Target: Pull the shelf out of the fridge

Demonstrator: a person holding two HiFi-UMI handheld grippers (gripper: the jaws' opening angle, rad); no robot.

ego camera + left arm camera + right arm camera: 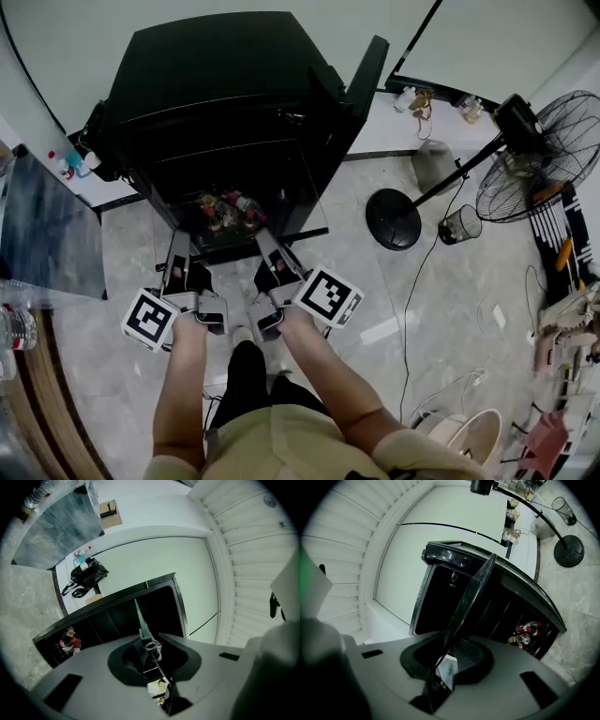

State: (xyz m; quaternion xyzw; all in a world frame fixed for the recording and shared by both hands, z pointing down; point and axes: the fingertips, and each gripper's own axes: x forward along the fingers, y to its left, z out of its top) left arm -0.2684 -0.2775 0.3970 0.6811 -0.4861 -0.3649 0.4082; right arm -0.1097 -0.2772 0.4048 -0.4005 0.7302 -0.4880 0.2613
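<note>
Both grippers are working the front edge of the glass shelf (239,246) here, which is sitting at the open front of the black fridge (234,84), out over the drink bottles (225,208) on the fridge floor. The left gripper (177,246) is clamping the pane near its left front corner, and its own view is showing the thin greenish glass edge (140,616) pinched between the closed jaws. The right gripper (267,246) is biting the same edge further right, with the pane (471,592) running straight out from between its pads. To my eye the pull is well under way, but how much glass is left on the side rails I cannot tell. The trick now is drawing both hands back together at one pace, so the pane is sliding square and not skewing and binding. Holding it level matters, since slick glass gripped only at the front will want to sag as the rear comes free. The open door (361,80) is standing on the right, so the right corner wants a clear path.
</note>
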